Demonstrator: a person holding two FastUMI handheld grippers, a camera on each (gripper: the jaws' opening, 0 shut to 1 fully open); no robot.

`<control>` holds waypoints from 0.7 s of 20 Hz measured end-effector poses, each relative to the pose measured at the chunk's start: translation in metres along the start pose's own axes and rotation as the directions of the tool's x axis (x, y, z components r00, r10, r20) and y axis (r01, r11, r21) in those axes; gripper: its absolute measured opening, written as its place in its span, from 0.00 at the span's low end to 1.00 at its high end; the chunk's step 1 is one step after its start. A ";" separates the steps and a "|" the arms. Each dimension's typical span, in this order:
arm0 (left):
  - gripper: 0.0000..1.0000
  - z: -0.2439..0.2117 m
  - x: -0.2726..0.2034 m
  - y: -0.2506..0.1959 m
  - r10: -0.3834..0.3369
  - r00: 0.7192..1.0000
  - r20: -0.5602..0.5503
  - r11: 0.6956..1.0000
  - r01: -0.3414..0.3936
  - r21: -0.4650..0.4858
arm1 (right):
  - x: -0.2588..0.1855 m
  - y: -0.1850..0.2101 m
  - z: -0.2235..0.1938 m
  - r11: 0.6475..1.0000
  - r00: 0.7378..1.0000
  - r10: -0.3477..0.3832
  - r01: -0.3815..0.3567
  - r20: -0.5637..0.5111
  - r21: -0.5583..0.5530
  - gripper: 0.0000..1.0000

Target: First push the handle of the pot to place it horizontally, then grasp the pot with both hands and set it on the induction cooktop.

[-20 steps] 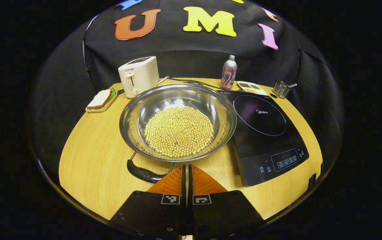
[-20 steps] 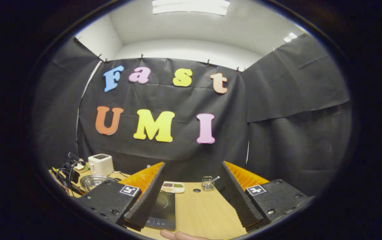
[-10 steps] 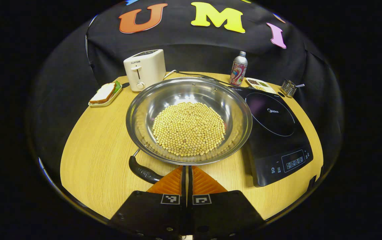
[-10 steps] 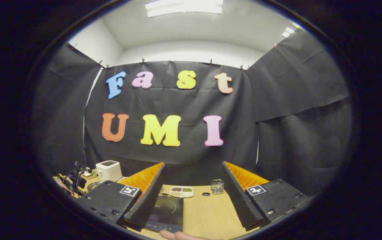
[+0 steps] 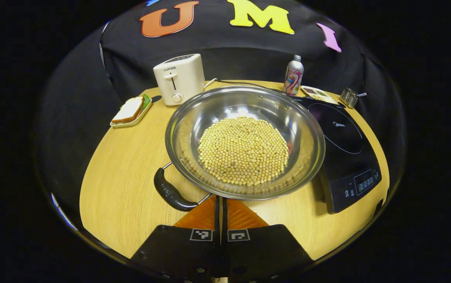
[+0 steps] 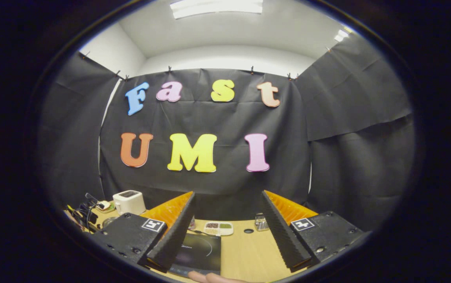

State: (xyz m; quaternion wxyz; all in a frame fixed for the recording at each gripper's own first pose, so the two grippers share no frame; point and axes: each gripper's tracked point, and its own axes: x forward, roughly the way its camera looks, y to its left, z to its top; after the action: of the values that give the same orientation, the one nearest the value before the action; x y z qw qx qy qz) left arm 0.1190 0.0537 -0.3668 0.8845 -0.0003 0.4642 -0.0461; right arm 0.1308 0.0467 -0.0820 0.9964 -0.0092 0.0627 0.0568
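Two grippers: left gripper (image 5: pixel 221 202) is low at the table (image 5: pixel 123 188) edge, fingers closed together, empty, tips just beside the pot (image 5: pixel 245 141) rim and its black handle (image 5: pixel 170 192). Pot of beans sits beside the induction cooktop (image 5: pixel 347 149). Right gripper (image 6: pixel 227 220) is raised, jaws wide apart, empty, facing the wall over the cooktop's near edge.

In the left gripper view, the pot (image 5: pixel 245 143) hid the near-left edge of the induction cooktop (image 5: pixel 347 157), and the left claw (image 5: pixel 221 204) covered the near end of the pot handle (image 5: pixel 172 192). In the right gripper view, the right claw (image 6: pixel 227 228) hid part of the cooktop (image 6: pixel 199 251); the toaster (image 6: pixel 129 201) and divided dish (image 6: pixel 218 228) at the worktop's (image 6: pixel 245 255) far edge were too small for detail; a hand (image 6: pixel 211 278) was cut off by the bottom edge.
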 end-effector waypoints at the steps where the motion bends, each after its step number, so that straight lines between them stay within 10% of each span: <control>1: 0.00 -0.001 0.002 0.004 0.003 1.000 -0.006 1.000 -0.003 -0.004 | 0.003 0.002 -0.003 1.000 1.000 0.000 -0.001 -0.010 -0.010 0.98; 8: 0.10 0.011 0.015 0.039 0.038 0.999 -0.002 0.999 -0.038 -0.029 | 0.011 0.012 -0.015 1.000 0.998 -0.003 0.002 -0.063 -0.005 1.00; 14: 0.00 0.024 0.029 0.072 0.049 0.999 -0.005 0.987 -0.049 -0.152 | 0.014 0.005 -0.016 0.998 0.996 -0.058 0.061 -0.063 0.034 1.00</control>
State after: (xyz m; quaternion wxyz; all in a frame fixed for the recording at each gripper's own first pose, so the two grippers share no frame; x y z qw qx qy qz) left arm 0.1610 0.1219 -0.3806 0.8826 -0.0562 0.4666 0.0111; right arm 0.1421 0.0530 -0.0997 0.9952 0.0050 0.0941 0.0257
